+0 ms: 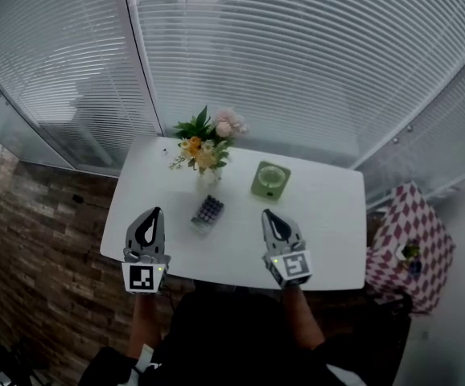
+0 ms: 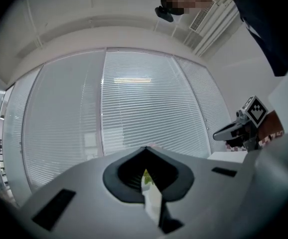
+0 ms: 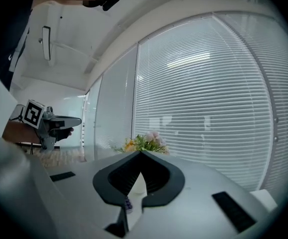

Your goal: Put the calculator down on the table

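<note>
The calculator [image 1: 207, 212], dark with purple keys, lies flat on the white table [image 1: 329, 215], just in front of the flower vase. Neither gripper touches it. My left gripper [image 1: 154, 211] hovers at the table's near left edge, left of the calculator, its jaws closed to a point with nothing between them. My right gripper [image 1: 266, 214] is to the calculator's right, also closed and empty. In the left gripper view the jaws [image 2: 146, 147] meet at the tip. In the right gripper view the jaws [image 3: 140, 152] meet too, and a bit of purple keys [image 3: 128, 203] shows below them.
A vase of flowers [image 1: 206, 147] stands at the table's far side, with a green square object [image 1: 270, 179] to its right. A small table with a red checked cloth [image 1: 409, 232] stands to the right. Window blinds fill the wall behind.
</note>
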